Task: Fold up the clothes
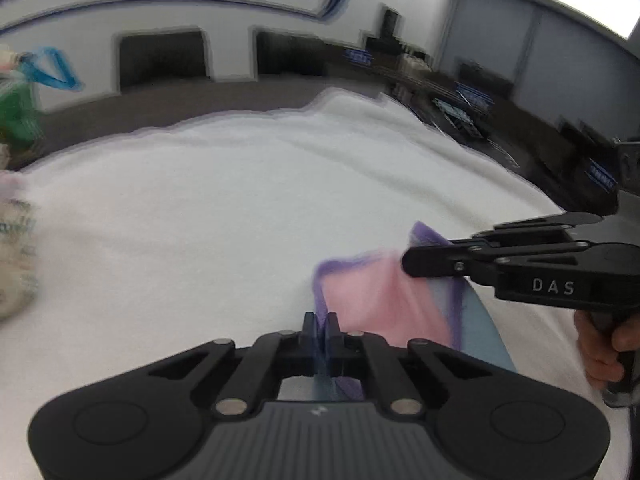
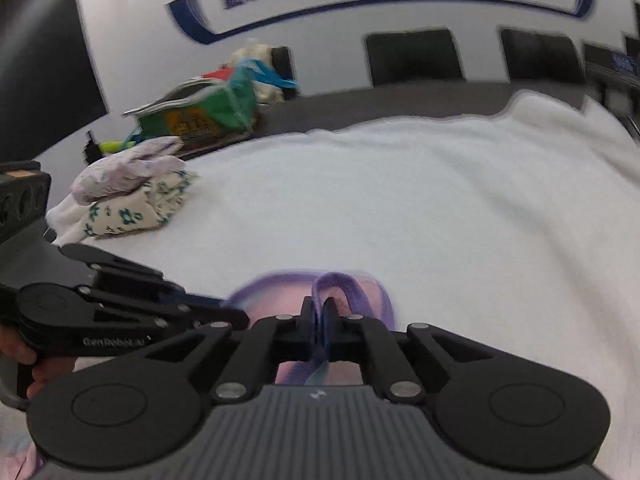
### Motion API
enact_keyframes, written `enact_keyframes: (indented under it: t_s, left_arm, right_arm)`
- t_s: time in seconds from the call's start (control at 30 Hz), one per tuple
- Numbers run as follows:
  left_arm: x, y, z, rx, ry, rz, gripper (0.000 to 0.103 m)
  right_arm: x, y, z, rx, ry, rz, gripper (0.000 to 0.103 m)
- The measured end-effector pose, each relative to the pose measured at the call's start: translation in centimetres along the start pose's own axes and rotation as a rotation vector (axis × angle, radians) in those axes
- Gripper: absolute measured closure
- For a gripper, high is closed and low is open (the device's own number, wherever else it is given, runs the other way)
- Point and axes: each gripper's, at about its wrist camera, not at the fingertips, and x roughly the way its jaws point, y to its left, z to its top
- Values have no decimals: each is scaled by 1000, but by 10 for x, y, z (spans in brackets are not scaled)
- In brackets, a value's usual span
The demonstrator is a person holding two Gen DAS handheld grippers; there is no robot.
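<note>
Both grippers are matte black: the left gripper [image 1: 320, 322] and right gripper [image 2: 319, 308] each have two short flat fingers on angular linkage arms joined by round silver pins, with a round disc at either side of a ribbed grey base bearing a small white logo. The right one's side reads "DAS" in pale letters; the left one's reads "GenRobot.ai". A bare hand [image 1: 608, 340] wraps each dark handle.

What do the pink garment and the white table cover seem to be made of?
The pink garment, held by both grippers (left, right), looks like thin, soft woven fabric with purple trim; it drapes limply. The white cover seems a thick, matte, fleecy cloth with soft wrinkles. Blur leaves both uncertain.
</note>
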Motion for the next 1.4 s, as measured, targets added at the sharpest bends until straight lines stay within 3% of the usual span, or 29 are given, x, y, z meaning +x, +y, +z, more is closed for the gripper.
enact_keyframes:
  t_s: [0.2, 0.3, 0.4, 0.43, 0.47, 0.57, 0.67, 0.8, 1.0, 1.23, 1.4]
  left_arm:
    - [-20, 41, 3, -180, -137, 238, 101]
    - [-19, 54, -2, -269, -100, 284, 92]
    - [-58, 51, -19, -266, -91, 273, 86]
    - [-71, 50, -24, -264, -87, 269, 75]
    - [-84, 48, -30, -263, -84, 265, 59]
    - [-129, 41, -54, -258, -88, 232, 50]
    - [-176, 27, -95, -244, -134, 143, 41]
    - [-197, 9, -125, -219, -191, 41, 41]
    - [-220, -16, -166, -175, -244, -93, 33]
    - [-194, -41, -171, -112, -151, -96, 33]
    - [-176, -44, -162, -118, -109, 20, 34]
  right_arm:
    - [38, 23, 59, -95, -36, 28, 100]
    - [78, 26, 80, -96, 17, 11, 96]
    - [103, 27, 82, -89, 122, -31, 74]
    - [95, 28, 80, -103, 101, -35, 63]
    - [80, 27, 75, -108, 62, -29, 52]
    - [23, 24, 57, -97, -49, 24, 36]
    - [-30, 26, 29, -114, -95, 110, 31]
    - [-81, 34, -11, -126, -108, 199, 27]
    - [-119, 53, -57, -160, -88, 235, 27]
    - [-130, 73, -97, -219, -19, 338, 27]
    - [-126, 80, -124, -235, 20, 334, 27]
